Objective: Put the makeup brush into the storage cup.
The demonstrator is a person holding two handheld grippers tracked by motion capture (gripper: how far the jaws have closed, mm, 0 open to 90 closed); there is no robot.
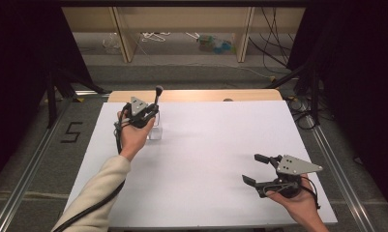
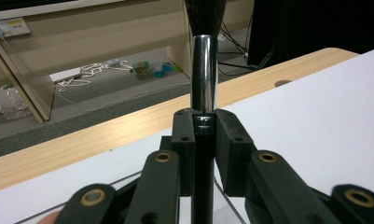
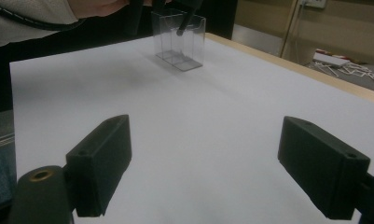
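Observation:
A makeup brush (image 1: 158, 95) with a black handle, silver ferrule (image 2: 204, 70) and dark bristles stands upright, bristles up. My left gripper (image 1: 154, 112) is shut on it just below the ferrule (image 2: 204, 127). A clear plastic box (image 1: 155, 133) stands on the white table under the brush. In the right gripper view the brush's handle end (image 3: 181, 31) sits inside the open top of the clear box (image 3: 190, 44). My right gripper (image 1: 252, 168) rests open near the front right of the table, its jaws (image 3: 203, 172) wide apart with nothing between them.
A white sheet (image 1: 206, 159) covers the table, with a wooden strip (image 1: 206, 94) along the far edge. Behind the table are wooden shelf legs (image 1: 243, 34), loose cables and clutter (image 1: 213, 43) on the floor. A sleeve (image 1: 95, 193) reaches in from the bottom left.

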